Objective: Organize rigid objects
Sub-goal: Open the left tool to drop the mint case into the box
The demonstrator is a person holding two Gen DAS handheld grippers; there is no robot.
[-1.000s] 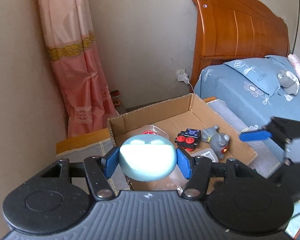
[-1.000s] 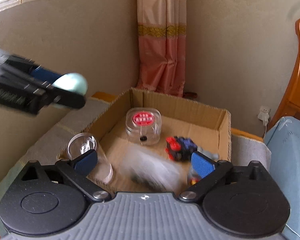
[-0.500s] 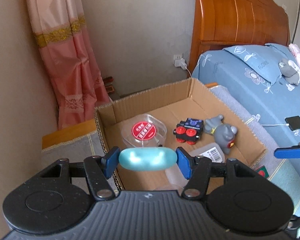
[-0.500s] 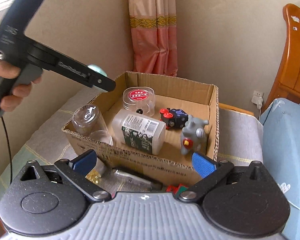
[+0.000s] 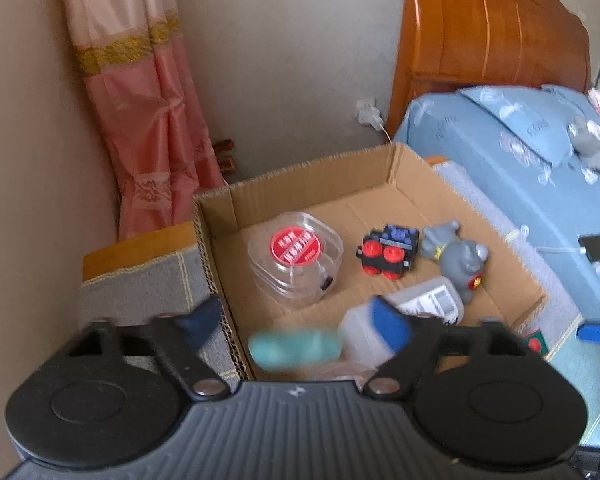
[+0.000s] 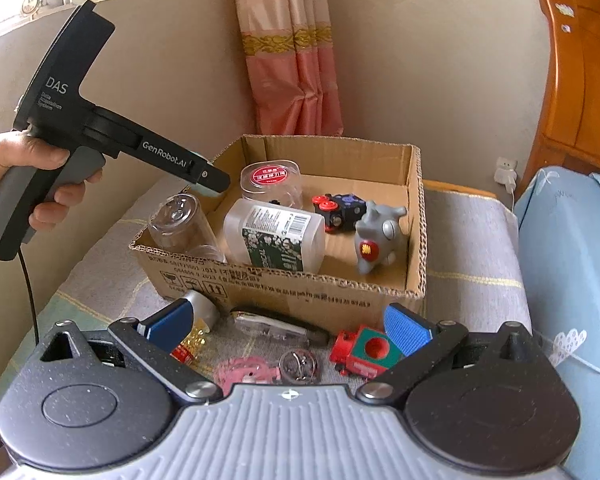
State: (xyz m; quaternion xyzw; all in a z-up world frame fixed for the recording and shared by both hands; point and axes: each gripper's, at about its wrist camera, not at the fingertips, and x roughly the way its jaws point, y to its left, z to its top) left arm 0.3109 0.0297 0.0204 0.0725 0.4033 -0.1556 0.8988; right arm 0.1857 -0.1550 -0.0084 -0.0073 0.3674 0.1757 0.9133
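Half a second ago my left gripper (image 5: pixel 296 324) was clamped on the pale teal oval (image 5: pixel 294 347); now its jaws are opening, both blue pads stand clear of it, and it shows as a blur between and just below them, dropping toward the near corner of the cardboard box (image 5: pixel 300 178). Its long axis runs across the gap, pad to pad, so it should land lying crosswise beside the frosted bottle (image 5: pixel 420 312) and just in front of the clear tub with the red lid (image 5: pixel 296 258). I cannot tell whether it has touched the box floor yet. Farther in lie the black-and-red toy car (image 5: pixel 388 250) and the grey elephant figure (image 5: pixel 456 256), and from the other view a clear glass (image 6: pixel 184 224) lies on its side in that same near corner, so the landing spot is crowded. My right gripper (image 6: pixel 288 326) hangs with its jaws wide apart and empty over the things not yet sorted on the cloth-covered tabletop (image 6: pixel 472 240), in front of the box wall. Between those jaws lies a dark pen-like tool (image 6: pixel 280 326), long axis across the gap, so I judge a wrist roll is needed before closing on it; the red-and-green toy block (image 6: pixel 366 354) sits just inside the right-hand pad. For whatever comes next, my right hand is plainly the nearer one.
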